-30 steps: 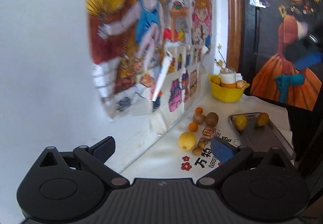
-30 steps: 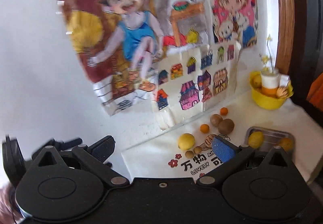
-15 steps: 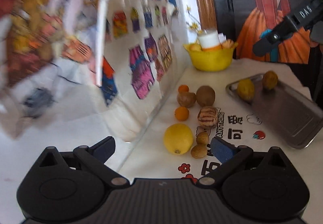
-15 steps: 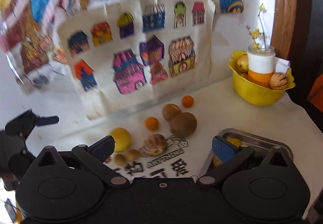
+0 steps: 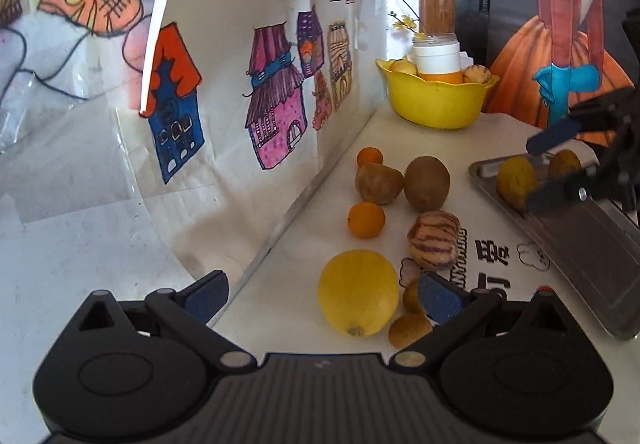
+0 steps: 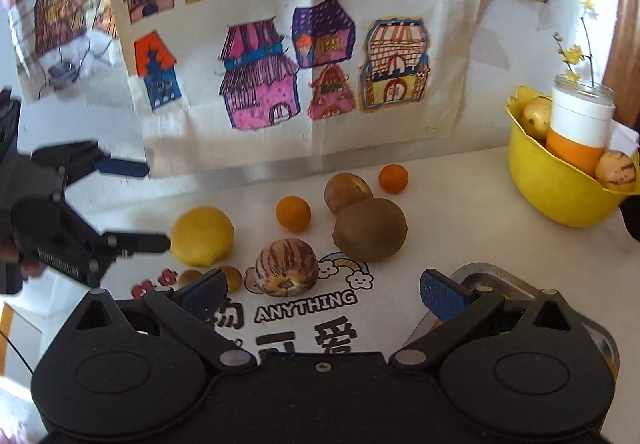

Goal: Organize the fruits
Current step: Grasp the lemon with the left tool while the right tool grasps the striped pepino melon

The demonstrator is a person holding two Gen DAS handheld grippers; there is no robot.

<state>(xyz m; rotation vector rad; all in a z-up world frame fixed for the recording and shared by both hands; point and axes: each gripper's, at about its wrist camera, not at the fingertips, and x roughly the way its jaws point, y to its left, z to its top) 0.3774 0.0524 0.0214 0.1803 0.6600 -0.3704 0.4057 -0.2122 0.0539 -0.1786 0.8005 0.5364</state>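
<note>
Fruits lie loose on the surface [image 6: 460, 203] as both hand-held grippers, left [image 5: 324, 294] and right [image 6: 324, 288], hover wide open; next, likely closing on the lemon [image 5: 358, 292].

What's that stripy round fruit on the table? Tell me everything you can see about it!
The stripy fruit is roundish and cream-coloured with purple-brown streaks running toward a small dark dimple that faces the right wrist camera. Its skin looks smooth. It lies loose on the white printed tablecloth, beside the cartoon rainbow, in front of the brown kiwi and right of the big lemon. No tool touches it.
</note>
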